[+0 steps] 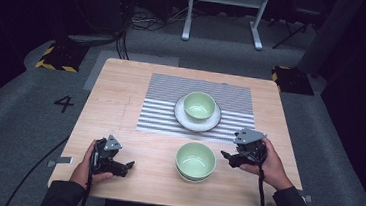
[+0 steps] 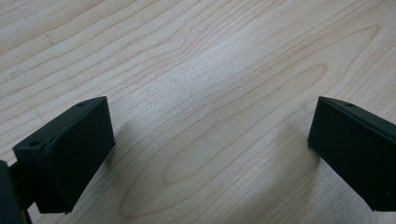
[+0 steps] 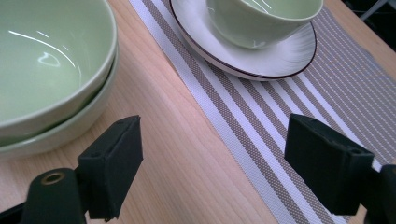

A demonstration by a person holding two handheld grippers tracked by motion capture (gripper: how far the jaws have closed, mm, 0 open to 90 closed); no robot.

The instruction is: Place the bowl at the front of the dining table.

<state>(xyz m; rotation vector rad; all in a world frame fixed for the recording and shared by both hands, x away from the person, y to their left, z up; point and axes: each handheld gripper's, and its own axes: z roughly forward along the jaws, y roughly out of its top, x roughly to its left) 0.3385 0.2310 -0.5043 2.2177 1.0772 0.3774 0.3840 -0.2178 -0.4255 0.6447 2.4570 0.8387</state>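
- Stacked green bowls [image 1: 195, 161]: they sit upright, mouths up, near the bench's [image 1: 121, 92] front edge; being round, they have no long axis.
- Your right claw [image 1: 227, 156]: jaws spread wide, empty, just right of the stack, aimed toward it.
- Your left claw [image 1: 128, 166]: jaws spread wide, empty, low over bare wood, well left of the stack.
- Striped mat [image 1: 166, 94]: it carries a white plate [image 1: 183, 117] holding another green bowl [image 1: 199, 105].

Table [image 1: 120, 107] brightly lit, surroundings dark; bowl [image 3: 42, 51] glare; edges perhaps slightly soft.
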